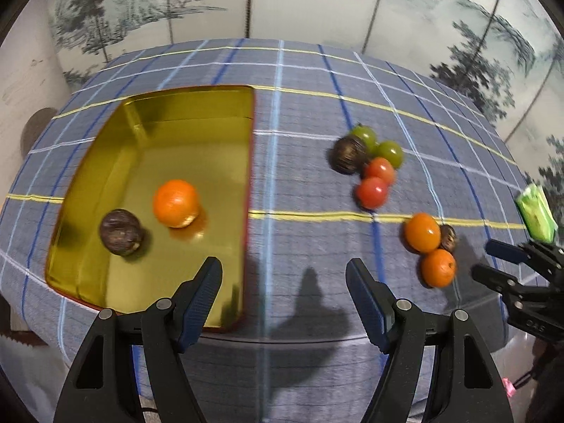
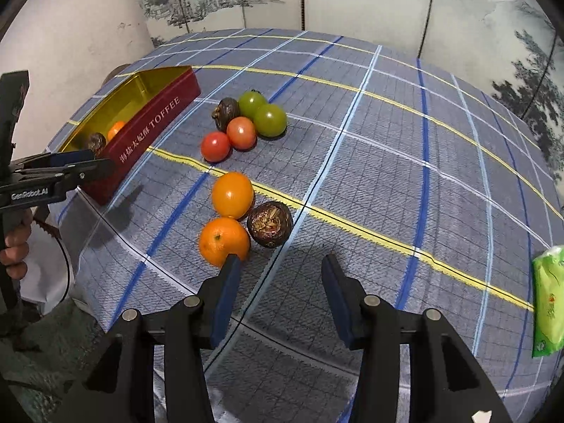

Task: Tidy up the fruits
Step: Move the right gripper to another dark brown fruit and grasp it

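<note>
A table under a blue-grey checked cloth (image 2: 387, 162) carries the fruit, with a painted folding screen (image 1: 317, 3) behind it. At the left stands an open tin (image 1: 211, 112) — gold inside, dark red outside, lettered TOFFEE on its long wall — and in it lie one orange (image 1: 175, 203) and one dark brown wrinkled fruit (image 1: 121, 231), apart from each other. The rest is loose on the cloth in two clusters. The farther cluster has two green tomatoes (image 2: 269, 120), two red tomatoes (image 2: 241, 133) and a brown fruit (image 2: 225, 112), all touching or just beside one another. The nearer cluster has two oranges (image 2: 224, 241), one behind the other, with another brown fruit (image 2: 269, 224) touching them on the right. The left gripper (image 1: 283, 273) hangs over the near edge of the tin and the bare cloth beside it, jaws well apart with nothing between them. The right gripper (image 2: 278, 264) points down at the nearer cluster — its jaws stand apart and empty, the left fingertip (image 2: 231, 264) overlapping the near orange in view, though contact cannot be told. A green packet (image 2: 550, 299) lies at the table's right edge. A hand (image 2: 16, 246) grips the left tool's handle.
</note>
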`<state>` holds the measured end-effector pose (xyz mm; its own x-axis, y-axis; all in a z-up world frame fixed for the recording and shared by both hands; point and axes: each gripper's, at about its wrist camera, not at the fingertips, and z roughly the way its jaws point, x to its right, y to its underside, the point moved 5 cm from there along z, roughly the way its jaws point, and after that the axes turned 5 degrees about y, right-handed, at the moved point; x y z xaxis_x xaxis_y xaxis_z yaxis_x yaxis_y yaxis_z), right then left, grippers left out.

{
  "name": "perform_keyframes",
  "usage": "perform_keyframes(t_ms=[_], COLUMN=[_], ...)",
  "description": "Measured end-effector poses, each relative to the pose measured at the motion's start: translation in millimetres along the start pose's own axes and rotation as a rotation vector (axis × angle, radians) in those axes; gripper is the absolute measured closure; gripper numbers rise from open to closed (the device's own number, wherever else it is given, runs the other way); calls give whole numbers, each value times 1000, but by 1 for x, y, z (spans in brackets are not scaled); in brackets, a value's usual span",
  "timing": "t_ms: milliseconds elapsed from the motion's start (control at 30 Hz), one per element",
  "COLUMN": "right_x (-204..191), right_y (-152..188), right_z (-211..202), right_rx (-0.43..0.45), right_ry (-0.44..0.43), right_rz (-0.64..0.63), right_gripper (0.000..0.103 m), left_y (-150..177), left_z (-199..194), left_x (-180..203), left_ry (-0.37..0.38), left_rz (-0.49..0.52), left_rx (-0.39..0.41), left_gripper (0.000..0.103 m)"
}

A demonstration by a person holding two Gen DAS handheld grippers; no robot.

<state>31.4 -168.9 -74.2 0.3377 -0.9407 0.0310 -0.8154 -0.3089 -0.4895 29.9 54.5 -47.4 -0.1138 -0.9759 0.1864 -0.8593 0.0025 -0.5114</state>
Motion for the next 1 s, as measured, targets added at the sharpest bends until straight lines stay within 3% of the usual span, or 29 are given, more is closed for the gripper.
perform_keyframes(t_ms=[300,1000], right_x=[6,-13], right_y=[1,-21], right_z=[27,48], right_rx=[-13,33], right_ry=[-14,-38], right_rz=[-16,-49], right_gripper=[63,70], left_y=[3,0], left_z=[7,1], left_x=[9,11], left_ry=[-19,-53], left_rz=[9,0], left_rx=[-24,-10], left_gripper=[28,28])
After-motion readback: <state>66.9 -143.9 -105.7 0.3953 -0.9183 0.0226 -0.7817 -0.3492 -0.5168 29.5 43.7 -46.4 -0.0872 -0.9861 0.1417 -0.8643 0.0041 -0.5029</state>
